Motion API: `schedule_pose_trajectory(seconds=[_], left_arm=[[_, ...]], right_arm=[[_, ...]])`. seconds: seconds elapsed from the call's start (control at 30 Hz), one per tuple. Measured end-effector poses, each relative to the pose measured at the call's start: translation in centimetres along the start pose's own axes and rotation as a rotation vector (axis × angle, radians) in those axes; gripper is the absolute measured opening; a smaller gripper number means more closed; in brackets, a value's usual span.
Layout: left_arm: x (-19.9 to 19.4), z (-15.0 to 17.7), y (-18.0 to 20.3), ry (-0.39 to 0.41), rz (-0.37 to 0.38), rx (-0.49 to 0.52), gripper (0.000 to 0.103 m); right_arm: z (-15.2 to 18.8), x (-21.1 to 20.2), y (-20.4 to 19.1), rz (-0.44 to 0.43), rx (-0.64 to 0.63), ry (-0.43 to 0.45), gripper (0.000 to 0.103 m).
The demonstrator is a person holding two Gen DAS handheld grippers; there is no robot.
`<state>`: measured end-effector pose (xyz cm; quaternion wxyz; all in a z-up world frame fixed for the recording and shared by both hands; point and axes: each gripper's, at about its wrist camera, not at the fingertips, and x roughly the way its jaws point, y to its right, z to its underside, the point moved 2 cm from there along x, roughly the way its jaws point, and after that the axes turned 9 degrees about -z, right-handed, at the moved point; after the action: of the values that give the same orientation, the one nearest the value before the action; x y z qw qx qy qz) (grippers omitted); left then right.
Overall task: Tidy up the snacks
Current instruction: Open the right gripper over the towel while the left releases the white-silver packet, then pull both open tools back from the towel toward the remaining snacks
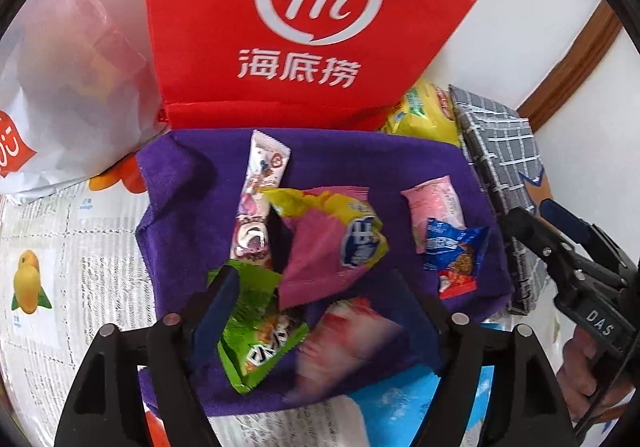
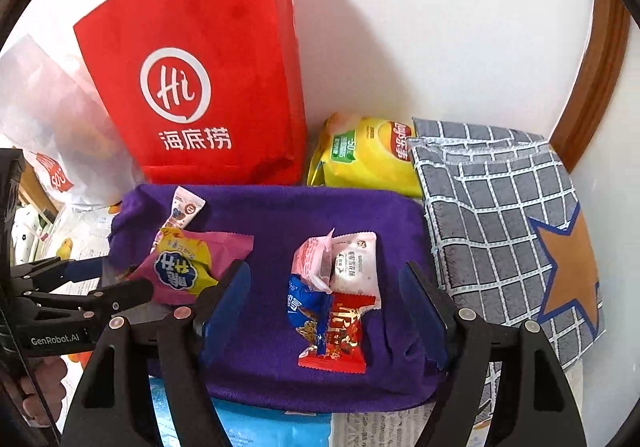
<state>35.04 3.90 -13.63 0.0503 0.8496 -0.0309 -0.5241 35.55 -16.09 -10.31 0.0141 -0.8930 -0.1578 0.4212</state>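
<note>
A purple towel (image 1: pixel 192 207) (image 2: pixel 272 215) carries several snack packets. In the left wrist view my left gripper (image 1: pixel 316 299) stands open above it. Between its fingers lie a green packet (image 1: pixel 256 327) and a blurred red-and-white packet (image 1: pixel 344 335), neither pressed by the pads. Beyond them are a pink-and-yellow packet (image 1: pixel 332 243) and a long white one (image 1: pixel 260 199). My right gripper (image 2: pixel 326 303) is open over a blue packet (image 2: pixel 304 307), a red packet (image 2: pixel 340 335), a white one (image 2: pixel 356 267) and a pink one (image 2: pixel 312 259), its pads clear of all of them.
A red "Hi" bag (image 2: pixel 200 87) stands behind the towel, with a white plastic bag (image 1: pixel 60 67) to its left. A yellow chips bag (image 2: pixel 368 155) and a grey checked cloth (image 2: pixel 500 227) lie to the right. Printed newspaper (image 1: pixel 60 247) covers the surface. A blue pack (image 2: pixel 260 427) lies at the front.
</note>
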Motion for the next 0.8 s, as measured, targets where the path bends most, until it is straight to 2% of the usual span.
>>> schedule_pose_trajectory(seconds=[0.13, 0.3, 0.43, 0.53, 0.67, 0.8], left_arm=[[-1.4, 0.0, 0.4, 0.026, 0.002, 0.014, 0.08], [-3.5, 0.2, 0.8, 0.058, 0.014, 0.034, 0.08], [-5.6, 0.5, 1.7, 0.116, 0.004, 0.083, 0.08], [-7.0, 0.7, 2.1, 0.142, 0.007, 0.088, 0.079], [-9.0, 2.1, 2.5, 0.174, 0.041, 0.101, 0.078], [-10.8, 3.9, 1.9, 0.189, 0.03, 0.093, 0.078]], right_arm=[[0.3, -0.8, -0.1, 0.028, 0.005, 0.014, 0.077], [1.3, -2.9, -0.4, 0.012, 0.022, 0.019, 0.077], [2.3, -5.8, -1.2, 0.063, 0.003, 0.061, 0.077], [3.3, -7.6, -1.4, 0.078, 0.023, 0.06, 0.077], [4.9, -10.0, -1.8, 0.118, 0.041, 0.062, 0.08], [6.5, -11.3, -2.0, 0.139, 0.063, 0.06, 0.081]])
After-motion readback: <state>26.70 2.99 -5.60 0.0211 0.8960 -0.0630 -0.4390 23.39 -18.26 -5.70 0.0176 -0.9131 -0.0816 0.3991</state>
